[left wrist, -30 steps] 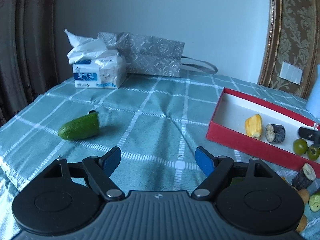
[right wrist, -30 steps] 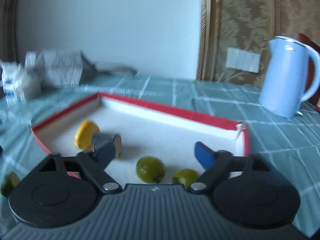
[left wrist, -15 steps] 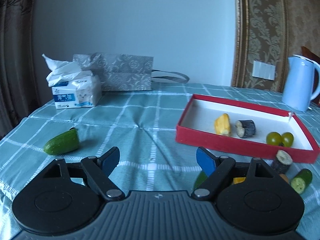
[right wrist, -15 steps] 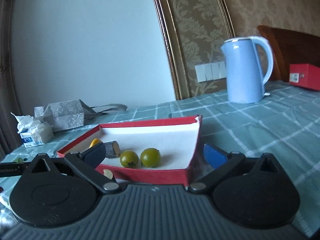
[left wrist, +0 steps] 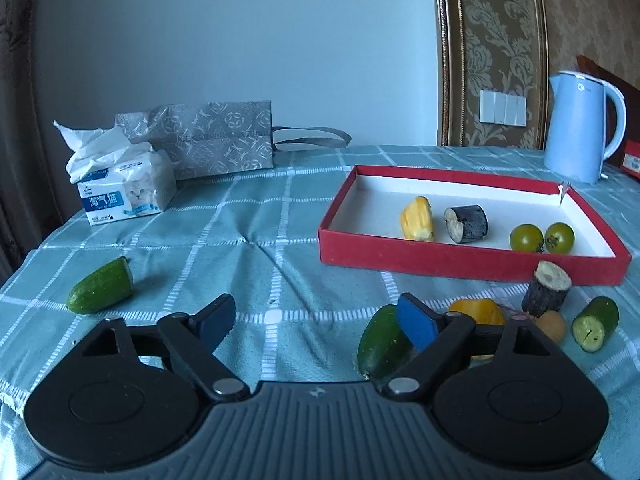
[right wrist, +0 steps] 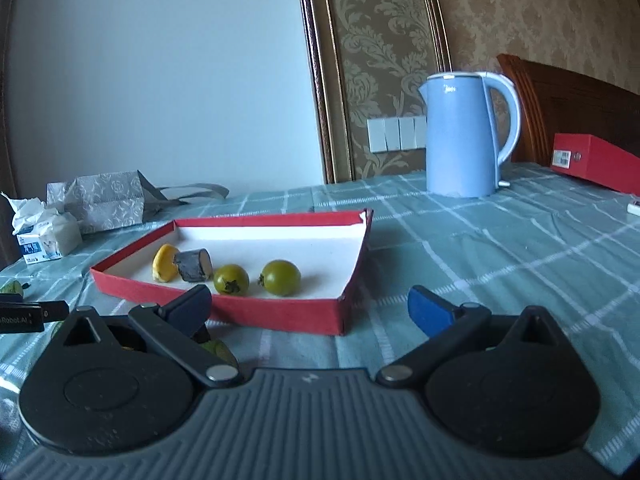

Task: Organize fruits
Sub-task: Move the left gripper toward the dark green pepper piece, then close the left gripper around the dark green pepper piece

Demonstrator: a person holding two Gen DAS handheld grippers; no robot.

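Red tray (left wrist: 460, 260): cardboard, shallow, on the checked tablecloth (left wrist: 256, 240) toward the table's right side; one far corner is torn open.
Tray contents: a yellow piece (left wrist: 417, 218), a dark-skinned chunk (left wrist: 466, 224) and two green tomatoes (left wrist: 542, 237), all along the near wall.
Loose pieces: a cucumber end (left wrist: 101, 291) lies alone near the table's left edge; a second green piece (left wrist: 382, 342) sits just beside the left gripper's right finger; a yellow fruit (left wrist: 476, 310), a dark stub (left wrist: 547, 288), a small tan fruit (left wrist: 554, 326) and a cut cucumber (left wrist: 595, 323) cluster just outside the tray's near wall.
Left gripper (left wrist: 316, 322): jaws opening, nothing between them, only cloth.
Right gripper (right wrist: 310, 310): spread wide and empty, facing the tray's near corner.
Handling, judged: the cucumber pieces look firm, light and smooth-skinned, and would roll on their round sides; grip across the middle of the body, not the tapered tip.
Soft pieces, judged: tomatoes and yellow fruit probably bruise, so a gentle squeeze suits them.
Stage, judged: four pieces are in and about six remain; the nearest green piece seems the likely next pick.
Risk, judged: the low tray wall could catch a carried piece.
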